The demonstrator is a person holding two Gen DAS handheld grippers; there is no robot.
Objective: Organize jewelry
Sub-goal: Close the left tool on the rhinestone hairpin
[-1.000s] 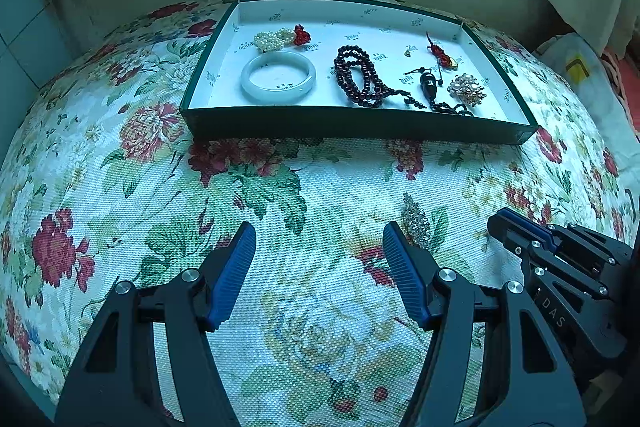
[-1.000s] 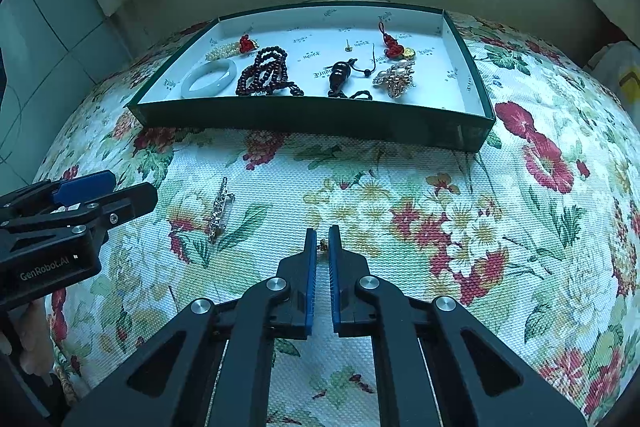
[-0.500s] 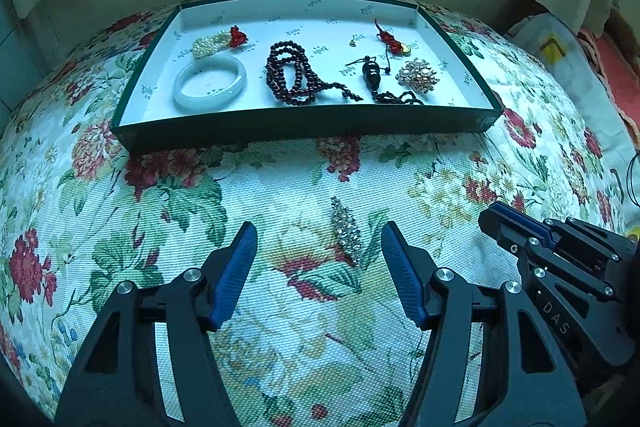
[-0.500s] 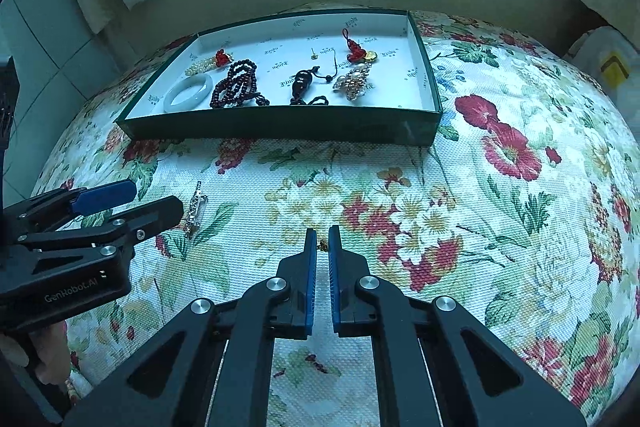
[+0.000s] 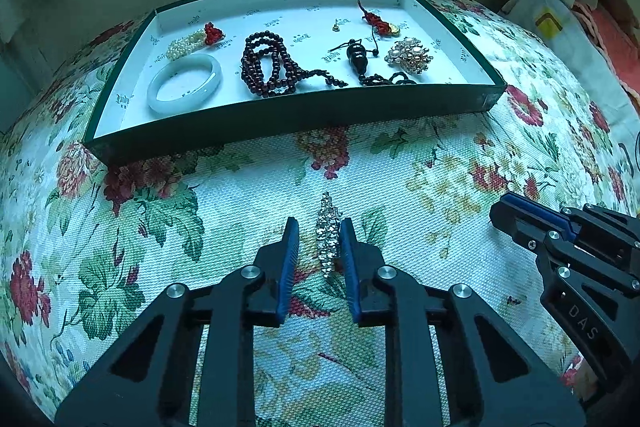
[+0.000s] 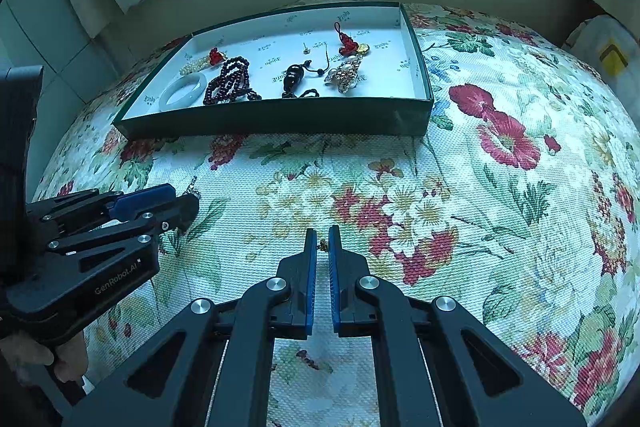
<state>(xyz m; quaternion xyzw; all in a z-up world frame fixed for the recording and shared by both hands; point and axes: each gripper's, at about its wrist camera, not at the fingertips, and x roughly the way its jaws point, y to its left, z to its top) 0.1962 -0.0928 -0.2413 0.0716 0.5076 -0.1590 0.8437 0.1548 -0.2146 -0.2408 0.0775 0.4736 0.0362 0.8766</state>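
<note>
- The left gripper (image 5: 319, 231) is seen lowered over the floral bedspread (image 5: 440, 167), its blue pads brought in narrow around a long rhinestone brooch (image 5: 328, 227) that lies on the cloth between them.
- Its jaws have just been closing; the right-hand pad is seen against the brooch's edge, while a thin gap appears to be left on the other side, so a firm grip cannot be confirmed.
- The right gripper (image 6: 322, 239) is held shut just above the bedspread, with a tiny gold-coloured piece (image 6: 322, 247) pinched at the tips; what the piece is cannot be made out.
- A shallow green box (image 5: 280, 119) with a white lining is set further back on the bedspread, well apart from both grippers.
- Inside the box, from its left side, a pearl strand with a red knot (image 5: 192, 41), a pale jade bangle (image 5: 185, 83), a coil of dark red beads (image 5: 268, 65), a dark pendant on a black cord (image 5: 358, 57), and a round gold brooch (image 5: 410, 55) are laid out.
- A red tassel charm (image 5: 378, 23) and a small stud (image 5: 336, 25) are placed near the box's far wall.
- In the right wrist view, fingers of a hand (image 6: 60, 359) are seen wrapped round the left gripper's handle.
</note>
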